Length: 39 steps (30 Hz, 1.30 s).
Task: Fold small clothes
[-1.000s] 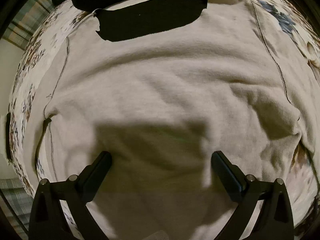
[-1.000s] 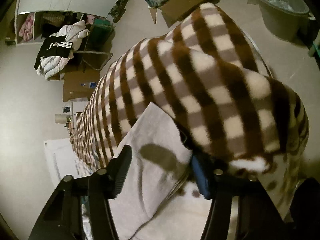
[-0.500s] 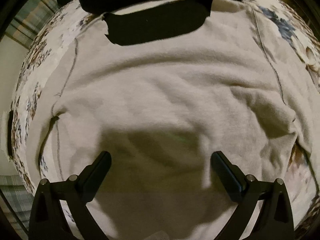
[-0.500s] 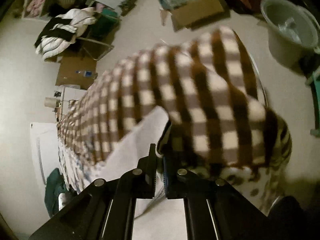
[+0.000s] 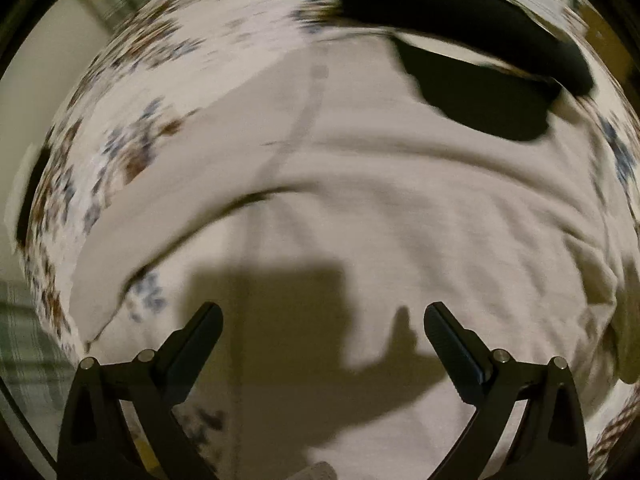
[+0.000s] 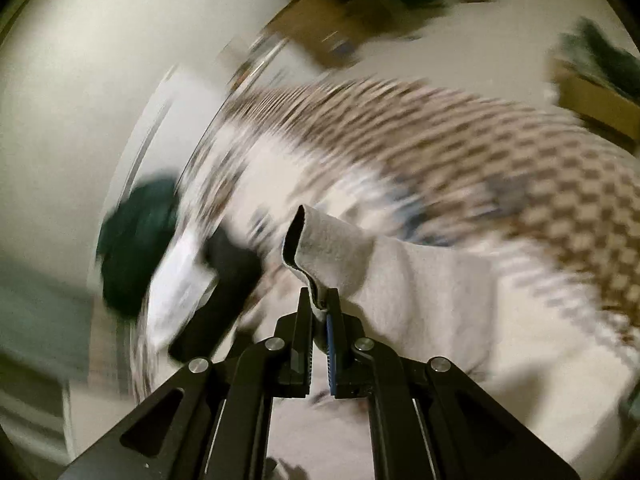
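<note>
A pale grey fleece garment (image 5: 400, 216) lies spread on a floral sheet, one sleeve (image 5: 192, 200) stretched to the left. My left gripper (image 5: 322, 320) is open and empty, hovering over the garment's near part. My right gripper (image 6: 319, 300) is shut on the end of the garment's other sleeve (image 6: 400, 276) and holds it lifted above the bed, the cuff (image 6: 298, 236) standing up past the fingertips.
Black clothing (image 5: 472, 64) lies at the garment's far edge and shows in the right wrist view (image 6: 228, 280). The floral sheet (image 5: 132, 128) covers the bed. A brown checked blanket (image 6: 500, 148) lies to the right. A dark green bundle (image 6: 136, 240) sits at the bed's left edge.
My right gripper closed on the sleeve end and lifted it, swinging fast. My left gripper stayed open and swung left over the garment, bringing the left sleeve into view.
</note>
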{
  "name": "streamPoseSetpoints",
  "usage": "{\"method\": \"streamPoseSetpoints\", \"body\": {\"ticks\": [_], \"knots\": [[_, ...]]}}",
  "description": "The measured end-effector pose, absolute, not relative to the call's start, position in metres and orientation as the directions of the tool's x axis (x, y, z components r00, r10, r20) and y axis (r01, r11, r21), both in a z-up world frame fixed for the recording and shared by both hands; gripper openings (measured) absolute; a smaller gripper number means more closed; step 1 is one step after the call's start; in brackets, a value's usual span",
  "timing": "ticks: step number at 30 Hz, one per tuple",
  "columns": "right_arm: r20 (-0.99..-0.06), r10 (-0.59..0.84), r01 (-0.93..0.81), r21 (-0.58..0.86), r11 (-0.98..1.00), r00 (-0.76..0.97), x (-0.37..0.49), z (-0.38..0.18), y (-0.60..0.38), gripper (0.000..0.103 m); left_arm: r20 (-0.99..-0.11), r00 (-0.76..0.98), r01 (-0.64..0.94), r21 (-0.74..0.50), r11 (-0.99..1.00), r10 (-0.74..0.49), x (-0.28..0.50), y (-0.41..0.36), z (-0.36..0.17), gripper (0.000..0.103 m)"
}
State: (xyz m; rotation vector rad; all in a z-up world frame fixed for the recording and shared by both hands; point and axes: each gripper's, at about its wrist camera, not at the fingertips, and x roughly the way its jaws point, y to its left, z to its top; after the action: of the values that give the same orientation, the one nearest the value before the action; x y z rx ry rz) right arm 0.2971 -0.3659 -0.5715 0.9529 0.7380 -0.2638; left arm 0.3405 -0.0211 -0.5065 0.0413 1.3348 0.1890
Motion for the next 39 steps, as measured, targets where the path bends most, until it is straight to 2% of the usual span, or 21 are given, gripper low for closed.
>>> {"method": "streamPoseSetpoints", "body": {"ticks": [7, 12, 18, 24, 25, 26, 28, 29, 34, 39], "knots": [[-0.775, 0.331, 0.259, 0.526, 0.810, 0.538, 0.424, -0.625, -0.169, 0.006, -0.960, 0.186, -0.288, 0.150, 0.946, 0.209, 0.333, 0.075, -0.506, 0.103], [-0.837, 0.386, 0.112, 0.458, 0.882, 0.387, 0.443, -0.670, -0.064, 0.006, -0.960, 0.154, -0.380, 0.162, 0.911, 0.235, 0.330, 0.131, -0.512, 0.103], [-0.850, 0.412, 0.090, 0.463, 0.882, 0.329, 0.449, -0.700, -0.027, 0.006, -0.964, 0.120, -0.443, 0.163, 0.881, 0.238, 0.319, 0.158, -0.517, 0.103], [-0.873, 0.419, 0.103, 0.455, 0.885, 0.251, 0.465, -0.703, -0.009, 0.008, -0.976, 0.079, -0.493, 0.137, 0.859, 0.201, 0.307, 0.182, -0.523, 0.103], [-0.863, 0.443, 0.120, 0.480, 0.869, 0.243, 0.463, -0.700, -0.016, 0.011, -0.979, 0.074, -0.507, 0.127, 0.853, 0.190, 0.301, 0.187, -0.522, 0.103], [-0.854, 0.468, 0.142, 0.505, 0.852, 0.227, 0.461, -0.701, -0.022, 0.028, -0.981, 0.071, -0.522, 0.120, 0.845, 0.183, 0.296, 0.192, -0.521, 0.103], [-0.828, 0.513, 0.182, 0.554, 0.813, 0.228, 0.452, -0.690, -0.040, 0.057, -0.984, 0.070, -0.558, 0.098, 0.824, 0.164, 0.283, 0.205, -0.520, 0.103], [-0.821, 0.518, 0.194, 0.564, 0.803, 0.242, 0.447, -0.684, -0.047, 0.063, -0.986, 0.071, -0.582, 0.082, 0.809, 0.151, 0.276, 0.212, -0.519, 0.103], [-0.826, 0.493, 0.235, 0.555, 0.798, 0.274, 0.418, -0.659, -0.068, 0.069, -0.994, 0.106, -0.749, -0.082, 0.658, -0.003, 0.236, 0.260, -0.535, 0.103], [-0.862, 0.454, 0.269, 0.503, 0.821, 0.228, 0.398, -0.665, -0.075, 0.069, -0.936, 0.304, -0.892, -0.345, 0.294, -0.178, 0.198, 0.309, -0.569, 0.103]]}}
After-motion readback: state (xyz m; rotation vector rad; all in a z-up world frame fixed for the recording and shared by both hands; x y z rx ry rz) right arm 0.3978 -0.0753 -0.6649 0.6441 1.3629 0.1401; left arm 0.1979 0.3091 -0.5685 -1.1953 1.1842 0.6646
